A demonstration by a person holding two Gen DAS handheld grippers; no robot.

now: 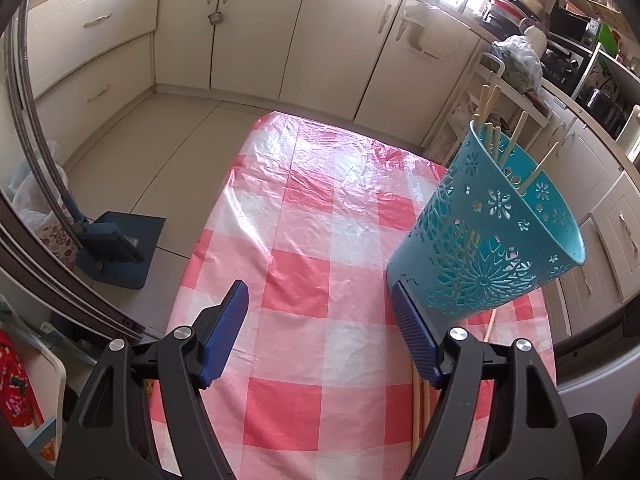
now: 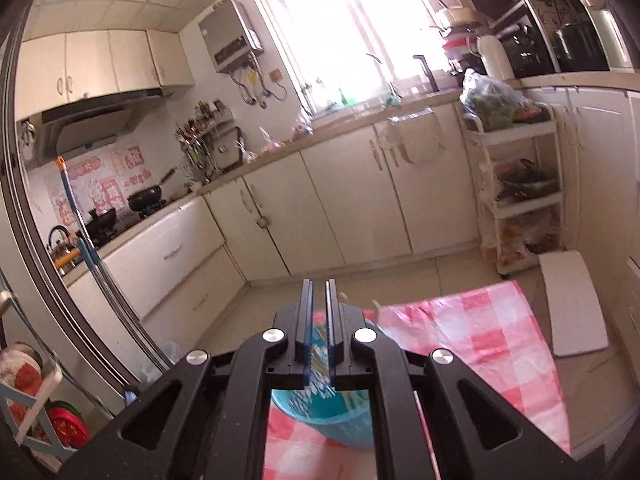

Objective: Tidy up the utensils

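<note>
1. The right claw (image 2: 319, 320) has its jaws pressed nearly together on the rim of the turquoise basket (image 1: 486, 236). Seen from the left wrist, the basket hangs tilted above the surface (image 1: 304, 240), its mouth turned to the right. It is probably held up this way so that it can be carried or set down where the utensils belong.
2. The left claw (image 1: 318, 322) is spread wide and holds nothing. It hovers over the checked cloth just left of the basket's base, likely ready to steady the basket or pick up a loose piece.
3. Several wooden chopsticks (image 1: 490, 120) stand inside the basket, leaning against its far wall because of the tilt.
4. More loose sticks (image 1: 422, 400) lie on the surface at the near right, under the left claw's right finger. They are apparently not yet gathered.
5. No brand, label or writing can be read on the basket, the claws or the cloth. Red decorations on the far wall by the stove are too blurred to read.
</note>
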